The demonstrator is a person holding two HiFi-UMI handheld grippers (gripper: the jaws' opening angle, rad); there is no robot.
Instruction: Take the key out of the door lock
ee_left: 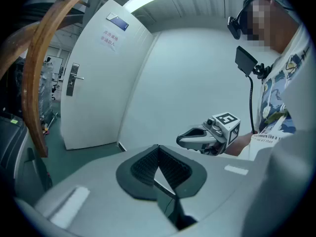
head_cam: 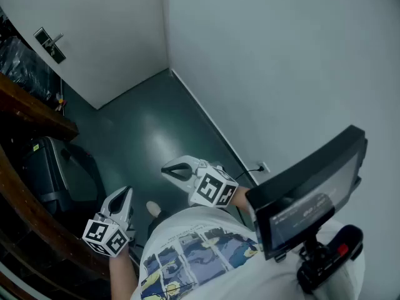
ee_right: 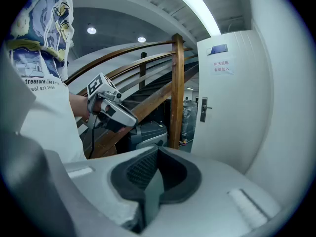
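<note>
The white door stands at the far left, with its lock plate and lever handle on it. The handle also shows small in the left gripper view and the right gripper view. A key is too small to make out. Both grippers hang low in front of the person, far from the door. My left gripper is shut with nothing in it, its pads meeting. My right gripper is also shut and empty. Each gripper sees the other: the right gripper and the left gripper.
A curved wooden handrail runs along the left, with a post near the door. A dark case sits under it. A white wall closes the right side. A black screen on a mount hangs at the person's chest. The floor is dark green.
</note>
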